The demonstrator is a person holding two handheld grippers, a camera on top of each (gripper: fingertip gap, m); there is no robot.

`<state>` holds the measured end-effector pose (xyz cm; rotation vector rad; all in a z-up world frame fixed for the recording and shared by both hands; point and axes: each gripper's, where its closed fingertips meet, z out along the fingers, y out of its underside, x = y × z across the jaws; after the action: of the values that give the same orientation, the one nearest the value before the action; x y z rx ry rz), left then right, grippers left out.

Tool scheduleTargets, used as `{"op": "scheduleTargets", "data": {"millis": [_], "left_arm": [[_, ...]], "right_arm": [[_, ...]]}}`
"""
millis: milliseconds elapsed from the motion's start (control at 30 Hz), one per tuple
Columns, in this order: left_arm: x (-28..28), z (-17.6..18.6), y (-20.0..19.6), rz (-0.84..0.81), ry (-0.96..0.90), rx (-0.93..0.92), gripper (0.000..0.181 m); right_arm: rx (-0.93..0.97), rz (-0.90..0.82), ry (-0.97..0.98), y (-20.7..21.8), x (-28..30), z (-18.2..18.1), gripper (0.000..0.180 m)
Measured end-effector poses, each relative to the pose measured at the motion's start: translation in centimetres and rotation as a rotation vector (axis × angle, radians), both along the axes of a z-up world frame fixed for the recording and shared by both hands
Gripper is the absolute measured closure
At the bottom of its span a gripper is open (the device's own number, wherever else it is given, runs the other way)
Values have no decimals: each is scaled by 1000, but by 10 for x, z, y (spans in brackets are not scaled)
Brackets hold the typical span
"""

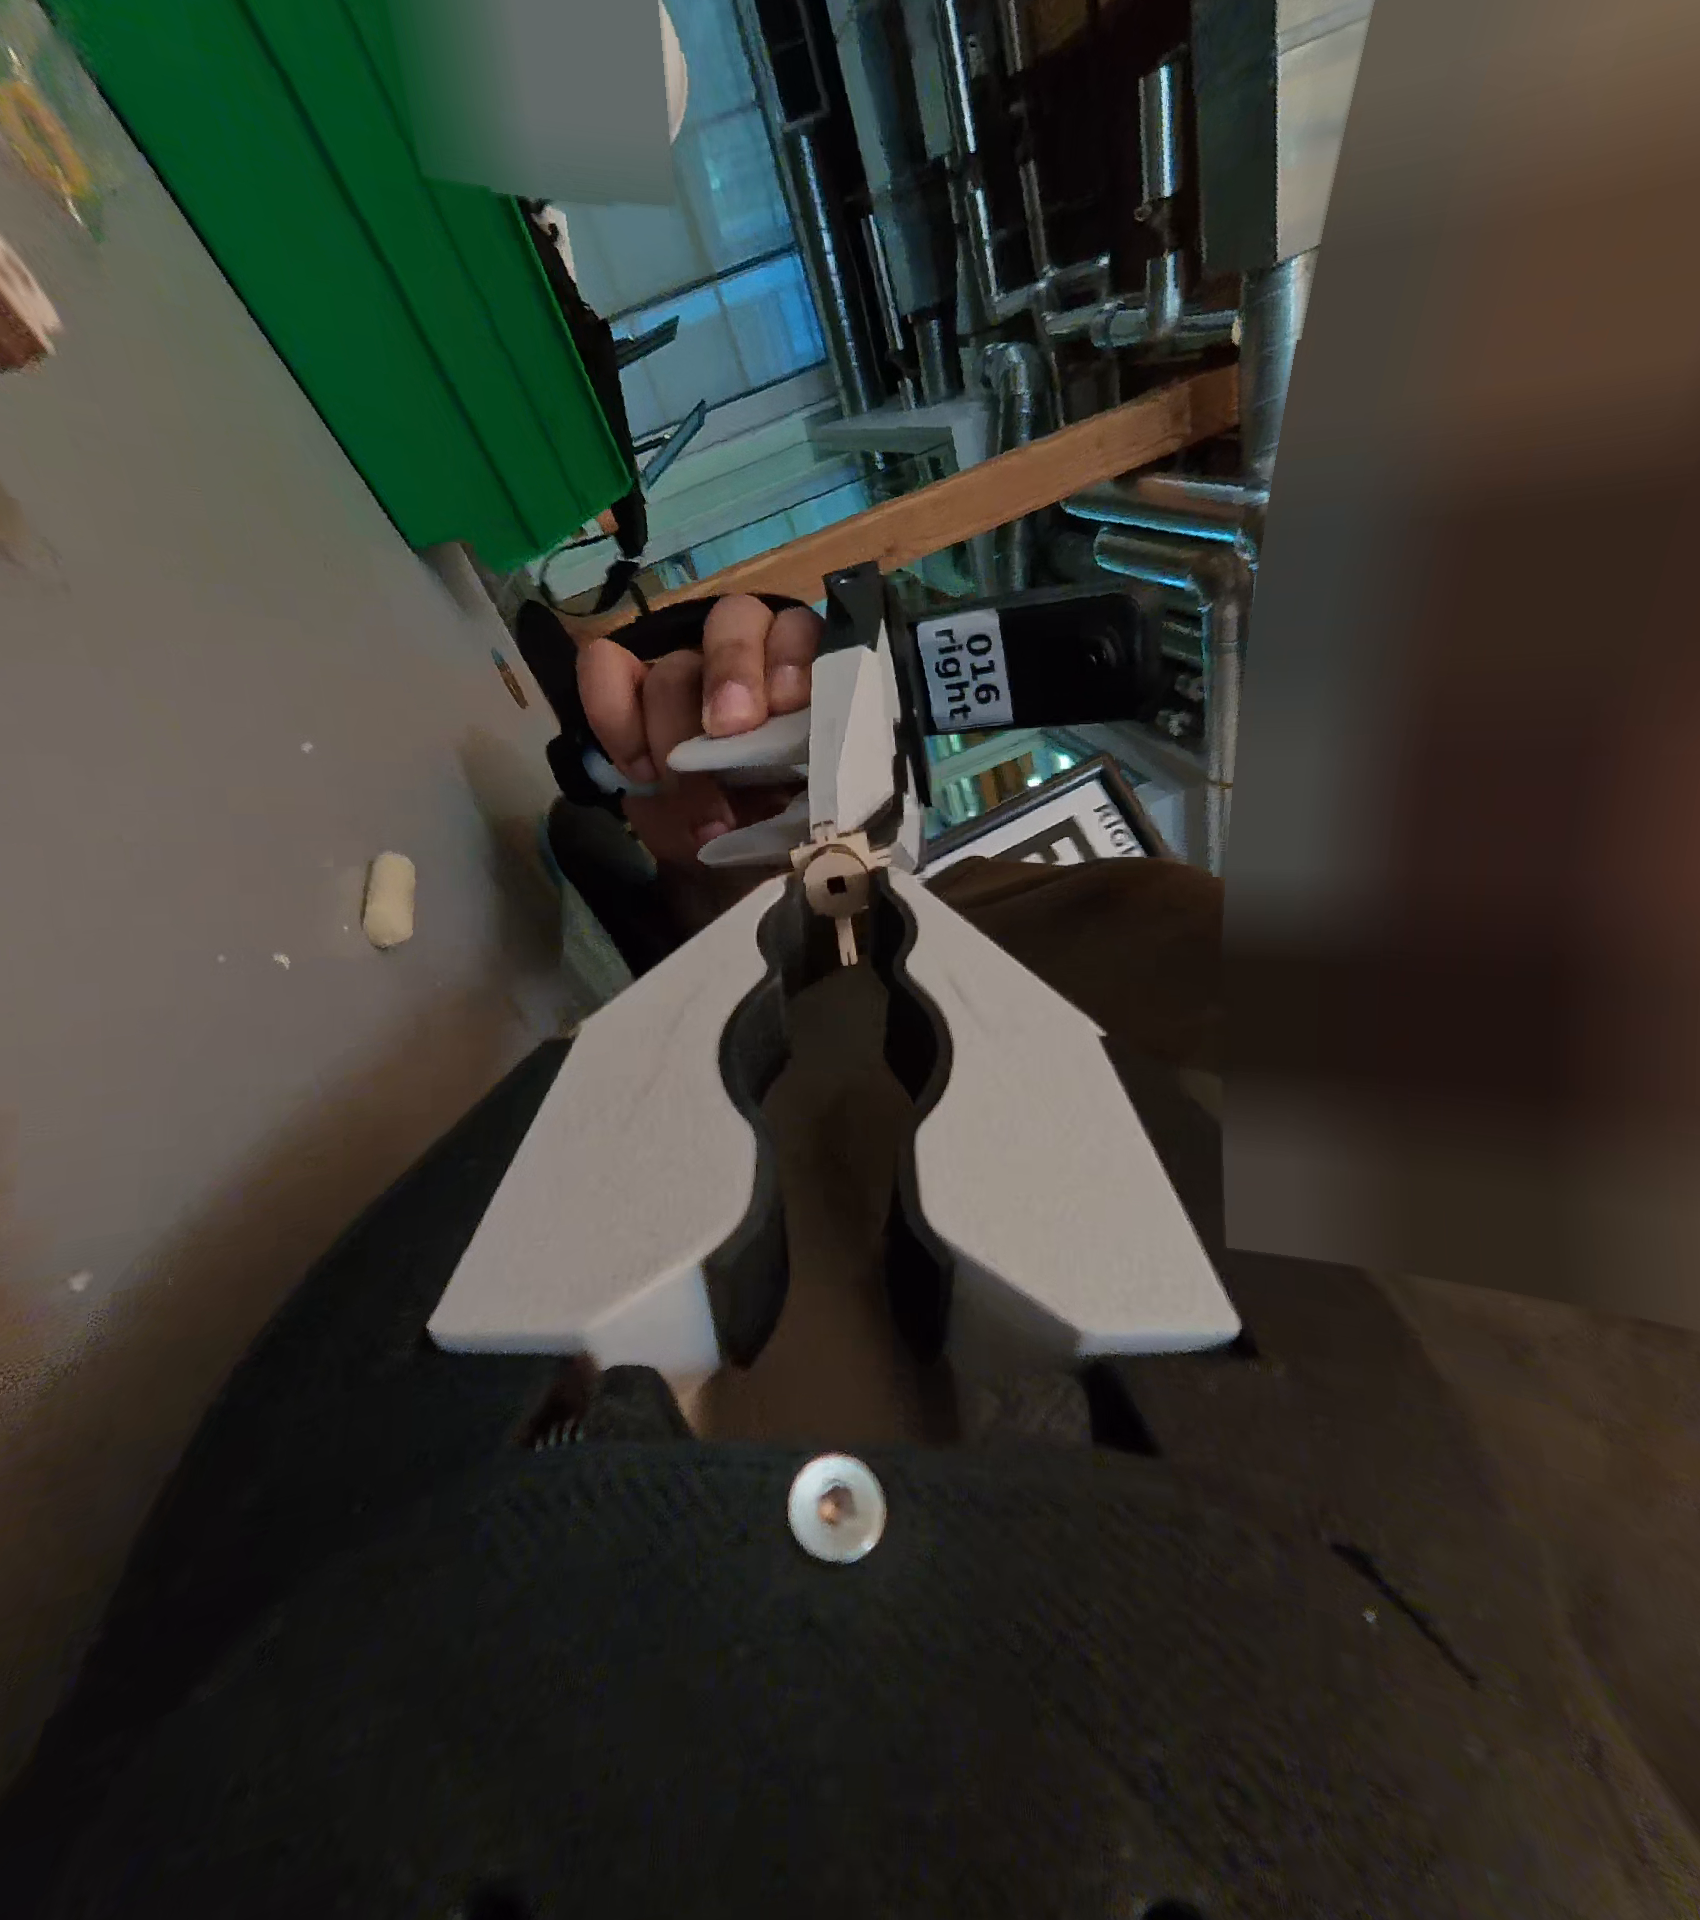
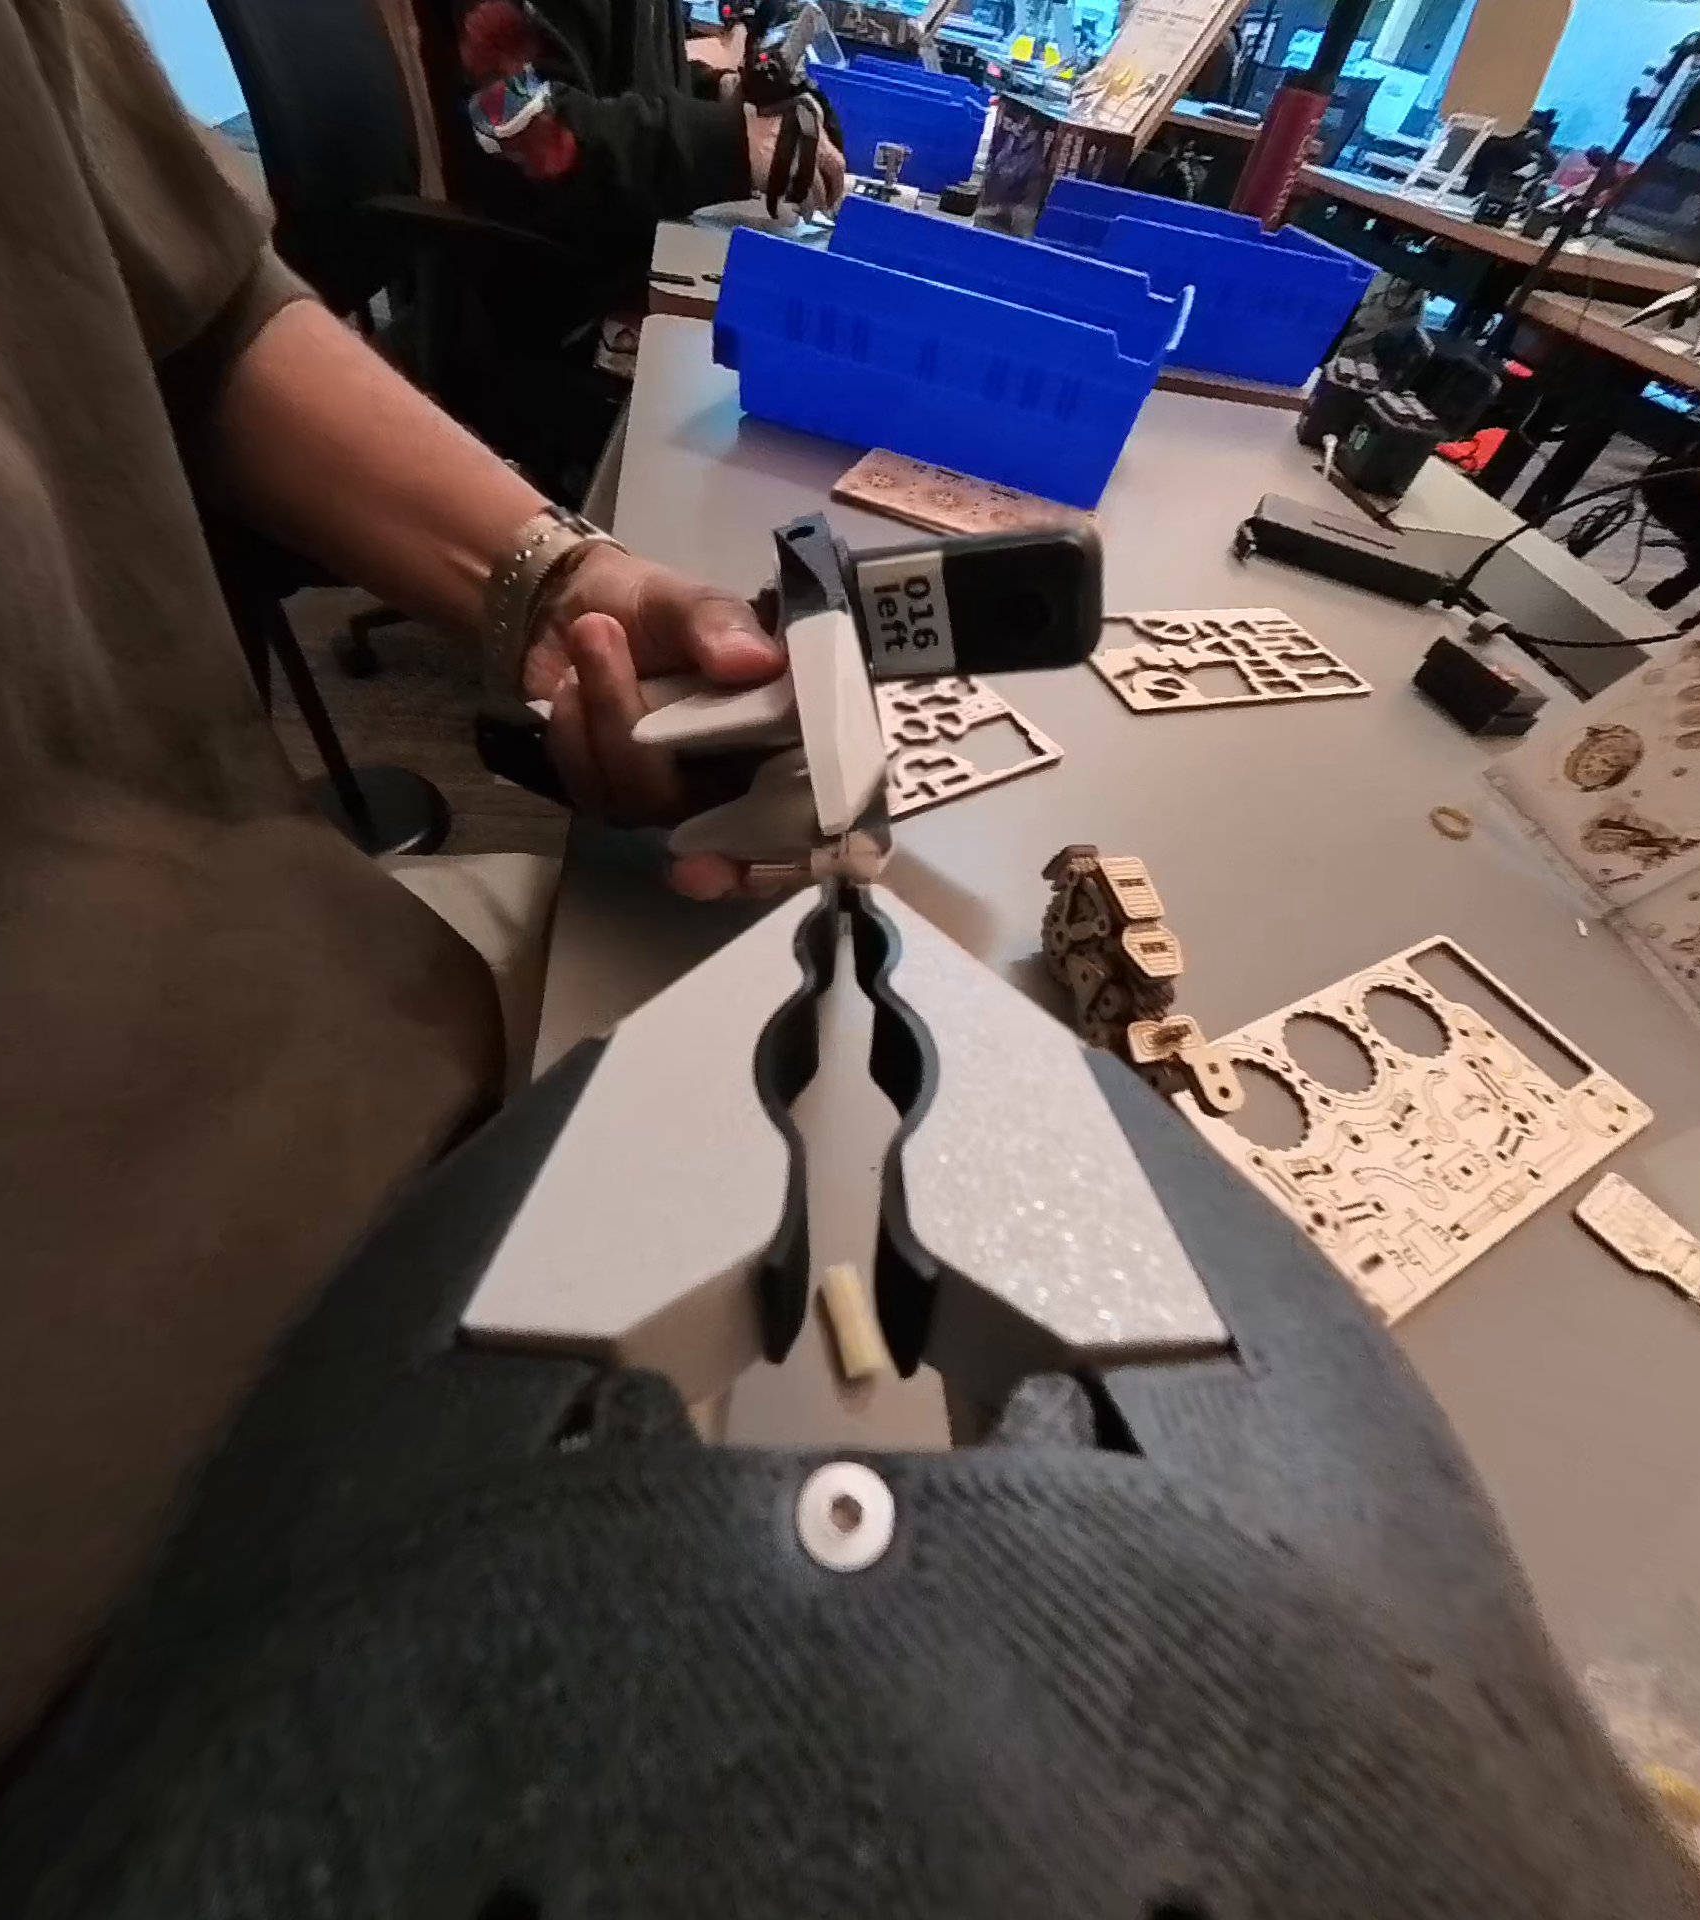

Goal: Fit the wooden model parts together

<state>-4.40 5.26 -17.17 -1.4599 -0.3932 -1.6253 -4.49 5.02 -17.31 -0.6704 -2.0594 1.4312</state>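
Observation:
In the left wrist view my left gripper [image 1: 835, 883] is shut on a small wooden part [image 1: 833, 868], a pale disc with a square hole and a thin stem hanging below it. My right gripper [image 1: 856, 831] comes in from above, tip to tip with the left, and its fingertips pinch the top of the same part. In the right wrist view my right gripper [image 2: 841, 899] is nearly closed on something thin seen edge-on, touching the left gripper [image 2: 851, 852]. Both are held in the air above the grey table [image 2: 1241, 831].
A partly built wooden model [image 2: 1106, 935] stands on the table to the right. Punched wooden sheets [image 2: 1397, 1122] [image 2: 1230, 660], a loose strip [image 2: 1698, 1278] and a short dowel [image 2: 851, 1325] lie around. Blue bins [image 2: 939, 332] stand behind; another person works at the back. The grippers are tip to tip, or close to it.

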Motion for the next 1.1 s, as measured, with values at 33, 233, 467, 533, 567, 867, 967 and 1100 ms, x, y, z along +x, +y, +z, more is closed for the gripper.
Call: {"op": "scheduleTargets", "data": {"millis": [33,233,467,533,567,867,967,1100], "left_arm": [[0,0,2,12,44,0,165],[-5,-7,5,116,277,3,139],[-29,-11,11,419,660,-21,141],[-26,-11,11,435,744,-13,142],[-25,-12,11,443,780,-14,143],[-34,-18,8,504,894,-63,164],[-36,-19,8,515,898,-73,167],[-36,-18,8,523,919,-74,168]], "right_arm": [[-5,-9,1,2,-1,1,179],[-51,-52,7,13,-7,8,180],[156,-211,72,23,-23,-2,179],[270,-243,105,21,-28,-7,180],[326,-253,120,18,-30,-10,180],[600,-292,227,6,-35,-21,180],[605,-301,232,4,-35,-20,180],[627,-309,249,4,-35,-19,180]]}}
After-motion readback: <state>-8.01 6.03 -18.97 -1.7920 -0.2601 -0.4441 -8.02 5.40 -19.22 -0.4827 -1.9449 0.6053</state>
